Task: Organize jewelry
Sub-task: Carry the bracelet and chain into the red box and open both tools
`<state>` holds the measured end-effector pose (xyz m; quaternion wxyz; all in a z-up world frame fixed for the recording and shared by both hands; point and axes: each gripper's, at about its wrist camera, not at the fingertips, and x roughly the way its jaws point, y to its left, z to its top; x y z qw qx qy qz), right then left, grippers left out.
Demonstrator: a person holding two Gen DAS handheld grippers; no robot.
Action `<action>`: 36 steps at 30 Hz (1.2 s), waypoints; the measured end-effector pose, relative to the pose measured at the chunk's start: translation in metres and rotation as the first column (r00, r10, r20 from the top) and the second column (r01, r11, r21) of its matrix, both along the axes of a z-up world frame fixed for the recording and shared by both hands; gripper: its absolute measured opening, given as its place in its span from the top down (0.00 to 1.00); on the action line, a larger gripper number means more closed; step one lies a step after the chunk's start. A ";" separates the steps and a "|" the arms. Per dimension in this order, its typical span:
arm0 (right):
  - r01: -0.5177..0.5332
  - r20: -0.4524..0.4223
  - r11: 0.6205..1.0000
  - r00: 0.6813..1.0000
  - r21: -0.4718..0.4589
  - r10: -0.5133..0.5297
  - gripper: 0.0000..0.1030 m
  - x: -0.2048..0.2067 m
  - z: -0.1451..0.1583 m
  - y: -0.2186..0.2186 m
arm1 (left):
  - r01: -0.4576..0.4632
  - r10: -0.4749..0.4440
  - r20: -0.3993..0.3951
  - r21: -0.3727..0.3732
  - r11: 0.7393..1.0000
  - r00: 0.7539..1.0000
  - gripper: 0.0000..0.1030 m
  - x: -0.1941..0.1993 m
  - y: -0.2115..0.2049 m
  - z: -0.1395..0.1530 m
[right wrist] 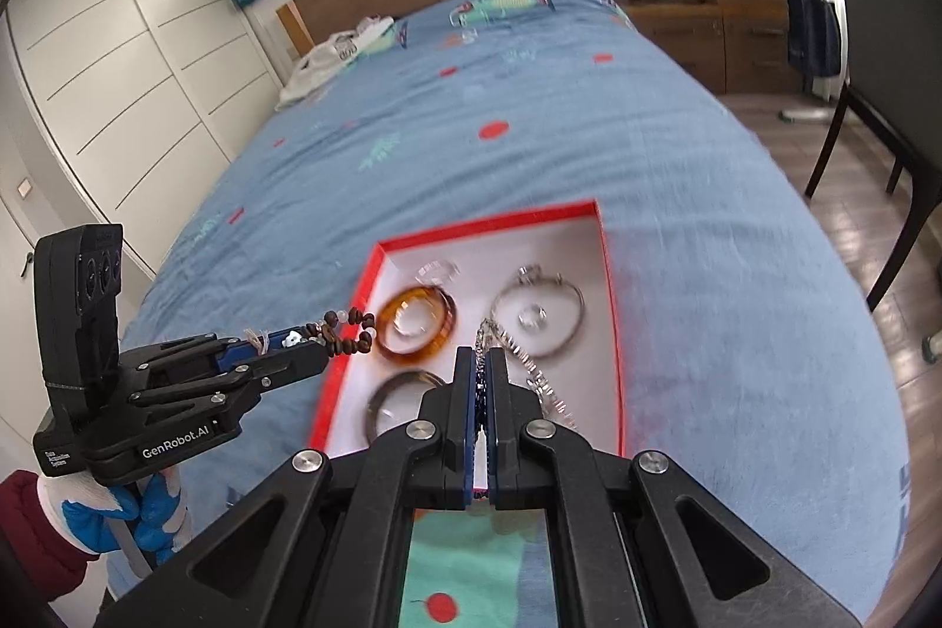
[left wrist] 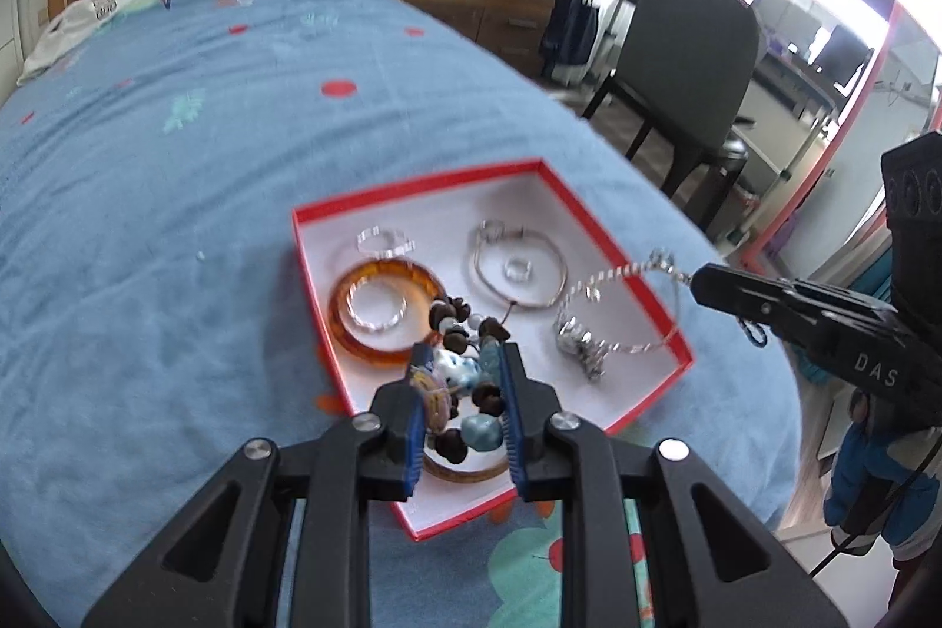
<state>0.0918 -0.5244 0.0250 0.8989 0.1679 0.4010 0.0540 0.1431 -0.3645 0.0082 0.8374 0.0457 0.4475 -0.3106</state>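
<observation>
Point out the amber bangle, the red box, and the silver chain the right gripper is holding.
amber bangle (left wrist: 353,336), left wrist view, on its left band.
red box (left wrist: 412,188), left wrist view, on its far rim.
silver chain (right wrist: 533,369), right wrist view, on the links hanging beside the right gripper (right wrist: 484,357).

Not much to read here, honestly. In the left wrist view, the right gripper (left wrist: 700,282) pokes in from the right edge of the frame, and white capitals "DAS" run along its black arm toward the lower right.

In the right wrist view, the left gripper (right wrist: 321,354) sits at the lower left of the frame, and its black body says "GenRobot.AI" in white. Just left of that, on the same housing, there's a tiny white label that looks like "Data Acquisition System", though it's too small to be sure.

The white cloth (right wrist: 329,60) near the headboard has a dark print on it, but it's unreadable.
</observation>
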 end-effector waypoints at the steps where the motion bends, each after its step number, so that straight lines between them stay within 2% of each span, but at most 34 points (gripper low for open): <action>1: -0.003 -0.009 1.000 1.000 0.006 0.003 0.97 0.002 -0.007 -0.001 | 0.000 0.000 -0.010 0.008 1.000 1.000 0.80 0.001 -0.002 -0.006; 8: -0.020 -0.053 0.999 0.998 0.028 0.022 0.97 0.006 -0.038 -0.005 | -0.014 0.017 -0.054 0.046 0.999 0.998 0.80 0.009 -0.007 -0.034; 17: -0.031 -0.106 0.999 0.994 0.026 0.034 0.94 0.009 -0.061 -0.009 | -0.036 0.044 -0.105 0.069 0.997 0.993 0.80 0.014 -0.003 -0.056; 27: -0.020 -0.116 0.998 0.993 0.058 0.026 0.93 0.002 -0.068 -0.016 | -0.056 0.062 -0.120 0.054 0.997 0.991 0.79 0.013 -0.001 -0.056; 31: -0.005 -0.107 0.998 0.994 0.059 0.011 0.85 -0.004 -0.064 -0.017 | -0.053 0.058 -0.117 0.048 0.997 0.991 0.72 0.010 -0.001 -0.051; 36: 0.004 -0.099 0.999 0.995 0.048 0.001 0.80 -0.011 -0.056 -0.016 | -0.058 0.062 -0.110 0.037 0.998 0.992 0.66 0.006 0.001 -0.044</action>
